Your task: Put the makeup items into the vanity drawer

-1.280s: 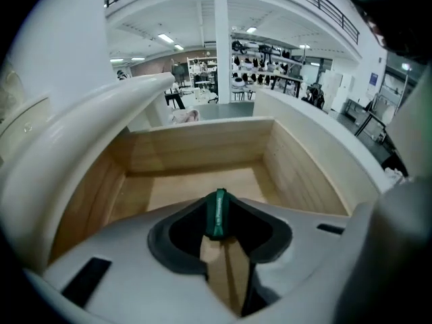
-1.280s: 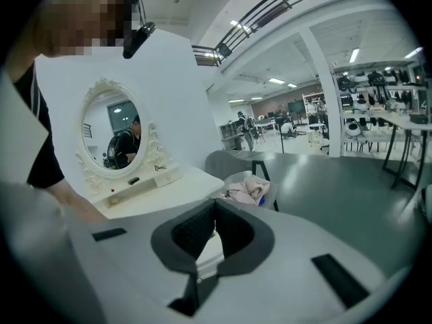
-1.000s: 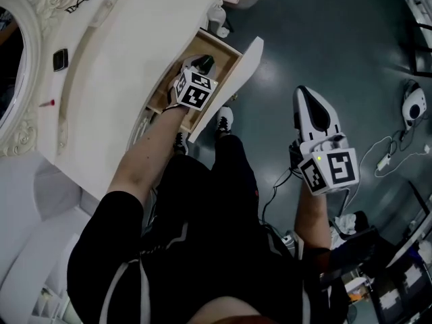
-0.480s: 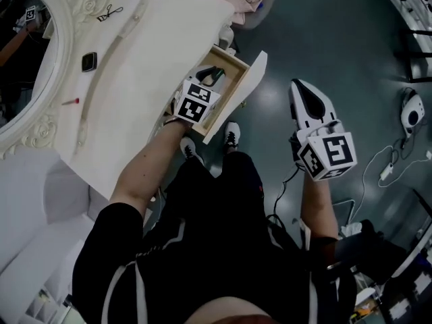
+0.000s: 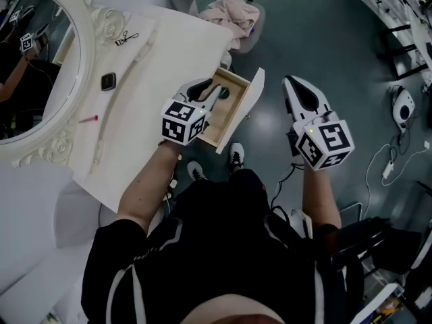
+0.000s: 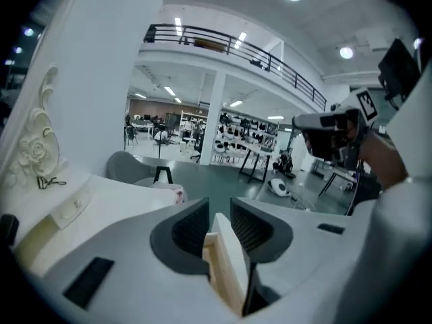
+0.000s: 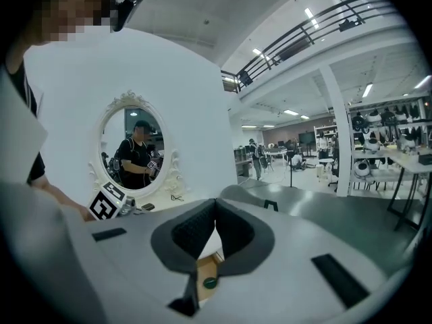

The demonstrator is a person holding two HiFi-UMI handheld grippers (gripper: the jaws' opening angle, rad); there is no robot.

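Observation:
The vanity drawer (image 5: 248,103) stands pulled open at the white vanity top's (image 5: 169,52) right edge. A dark green round item (image 5: 223,92) lies inside it, also seen between the right jaws as a green item (image 7: 210,282). My left gripper (image 5: 214,92) hovers over the drawer's near-left corner, open and empty; the drawer's wooden wall (image 6: 226,265) shows through the gap of the left gripper (image 6: 219,211). On the vanity lie a black compact (image 5: 108,81), an eyelash curler (image 5: 126,39) and a pink stick (image 5: 88,119). My right gripper (image 5: 291,86) hangs over the floor right of the drawer, shut and empty.
An oval mirror (image 5: 34,59) in a carved frame stands at the vanity's left. A grey chair with pink cloth (image 5: 233,12) sits beyond the drawer. A white device (image 5: 403,103) and cables lie on the floor at right. The person's shoes (image 5: 236,155) are below the drawer.
My left gripper has drawn up and back out of the drawer toward its near-left corner. The green item now shows in the drawer. The right gripper has hardly moved.

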